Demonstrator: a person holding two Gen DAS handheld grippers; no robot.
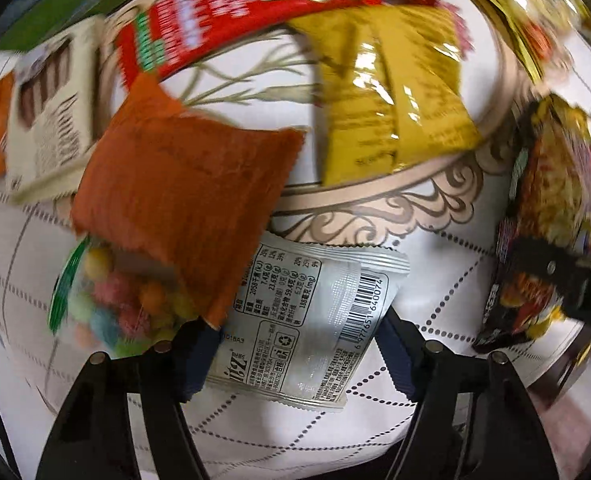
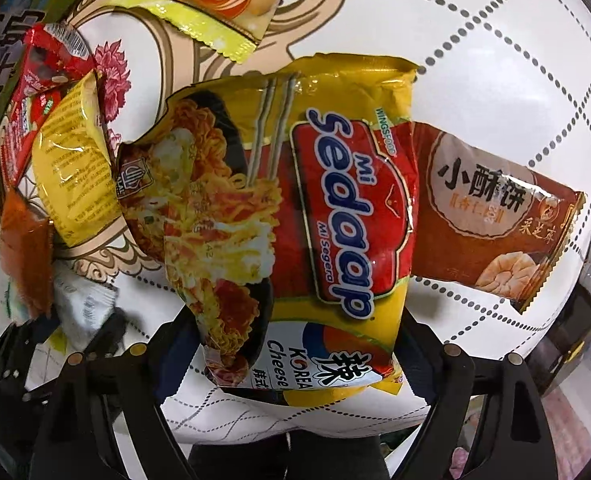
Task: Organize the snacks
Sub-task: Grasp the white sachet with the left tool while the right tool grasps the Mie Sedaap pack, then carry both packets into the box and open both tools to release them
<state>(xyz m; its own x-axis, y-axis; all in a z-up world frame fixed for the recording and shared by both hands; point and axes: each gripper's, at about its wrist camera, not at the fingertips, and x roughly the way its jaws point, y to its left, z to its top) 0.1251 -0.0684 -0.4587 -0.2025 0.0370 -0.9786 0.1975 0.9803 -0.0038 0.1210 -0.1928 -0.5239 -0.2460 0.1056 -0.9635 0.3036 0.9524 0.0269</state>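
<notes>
- Left gripper points down at the table, its dark-padded fingers straddling a silver packet; the left pad looks to touch the packet's edge, but a real pinch I cannot confirm.
- That silver packet lies print and barcode up on the white tablecloth, its upper left corner tucked under an orange packet.
- Peeking out from beneath the orange packet: a clear bag of coloured candies.
- Further off on the left wrist view, a cream wafer box, a long red packet and a yellow packet, all blurred.
- Right gripper also points down, jaws spread wide on either side of the near end of a Mi Sedaap noodle packet; whether the pads press it I cannot tell.
- Noodle packet lies face up, its right edge overlapping a brown pastry packet.
- At the top of the right wrist view sits a yellow-trimmed snack packet.
</notes>
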